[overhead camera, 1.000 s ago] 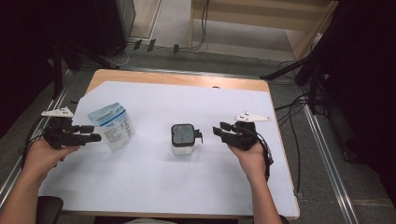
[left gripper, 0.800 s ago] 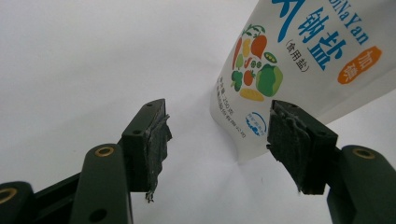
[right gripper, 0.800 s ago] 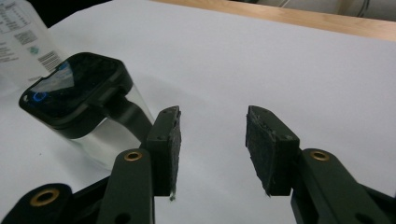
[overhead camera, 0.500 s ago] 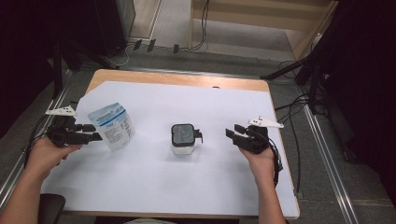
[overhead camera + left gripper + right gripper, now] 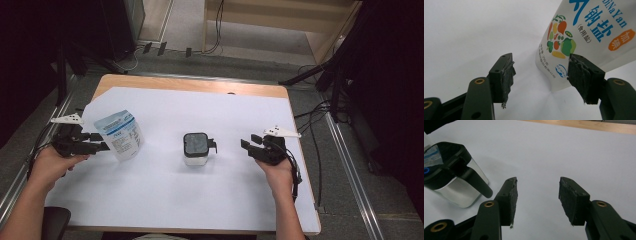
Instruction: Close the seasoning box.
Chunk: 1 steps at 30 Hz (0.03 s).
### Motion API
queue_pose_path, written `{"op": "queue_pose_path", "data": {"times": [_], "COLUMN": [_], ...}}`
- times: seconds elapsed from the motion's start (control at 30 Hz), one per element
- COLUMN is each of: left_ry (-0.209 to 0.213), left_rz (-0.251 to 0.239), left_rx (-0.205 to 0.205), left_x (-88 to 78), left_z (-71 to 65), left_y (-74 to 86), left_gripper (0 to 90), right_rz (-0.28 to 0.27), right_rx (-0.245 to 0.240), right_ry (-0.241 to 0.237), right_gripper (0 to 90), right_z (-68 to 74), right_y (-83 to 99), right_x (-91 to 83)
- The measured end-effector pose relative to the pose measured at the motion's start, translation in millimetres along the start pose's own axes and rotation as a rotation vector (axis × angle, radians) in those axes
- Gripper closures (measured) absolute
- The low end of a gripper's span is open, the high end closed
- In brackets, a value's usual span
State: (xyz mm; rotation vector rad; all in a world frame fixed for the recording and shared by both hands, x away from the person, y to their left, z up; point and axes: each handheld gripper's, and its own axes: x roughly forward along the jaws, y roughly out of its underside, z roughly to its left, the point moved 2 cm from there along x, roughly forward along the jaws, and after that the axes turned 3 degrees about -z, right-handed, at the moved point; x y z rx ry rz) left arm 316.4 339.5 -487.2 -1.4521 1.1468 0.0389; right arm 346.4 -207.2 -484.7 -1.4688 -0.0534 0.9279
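Two printed vegetables on salt pouch (image 5: 584, 32)

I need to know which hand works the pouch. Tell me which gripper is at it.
The left gripper: its open jaws point at the salt pouch. The right gripper, also open, faces the black-lidded container from a gap away.

A glossy printed plastic salt pouch (image 5: 119, 134) is catching light on a surface (image 5: 165, 85) of pale wood showing under a matt white paper sheet (image 5: 220, 115). A small jug (image 5: 451, 180) is showing shiny brushed metal walls under a matt black plastic lid. Each matt black plastic tool is wearing rough, worn rubbery pads (image 5: 512, 200).
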Motion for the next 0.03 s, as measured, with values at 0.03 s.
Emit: {"op": "queue_pose_path", "data": {"times": [0.03], "left_ry": [0.000], "left_rz": [0.001], "left_rx": [0.001], "left_x": [0.4], "left_z": [-0.3], "left_y": [0.0], "left_gripper": [38.9], "right_rz": [0.001], "right_rx": [0.001], "right_ry": [0.001], "right_gripper": [50.6], "right_z": [0.1], "right_y": [0.0], "right_x": [0.1]}}
